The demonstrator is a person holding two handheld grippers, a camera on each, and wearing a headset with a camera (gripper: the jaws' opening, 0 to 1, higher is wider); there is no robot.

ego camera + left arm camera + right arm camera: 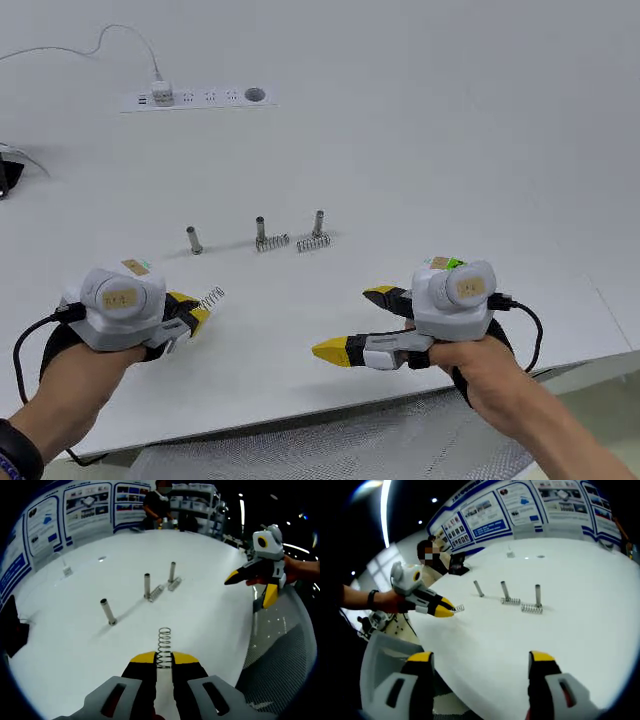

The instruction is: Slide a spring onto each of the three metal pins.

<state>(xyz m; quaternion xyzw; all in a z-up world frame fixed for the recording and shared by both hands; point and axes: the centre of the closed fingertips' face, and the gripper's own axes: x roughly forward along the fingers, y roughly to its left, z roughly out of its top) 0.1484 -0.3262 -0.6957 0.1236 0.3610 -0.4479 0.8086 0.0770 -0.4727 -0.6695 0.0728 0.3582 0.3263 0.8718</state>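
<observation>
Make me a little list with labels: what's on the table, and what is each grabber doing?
Pins: left pin, middle pin and right pin stand upright on the white table, all bare.
Loose springs: first spring lies beside the middle pin; second spring lies beside the right pin.
Left gripper: fingers shut on the third spring.
Right gripper: fingers open, holding nothing.
Also there: power strip at the table's far side.

Three pins (pixel 260 229), three springs (pixel 313 242)
</observation>
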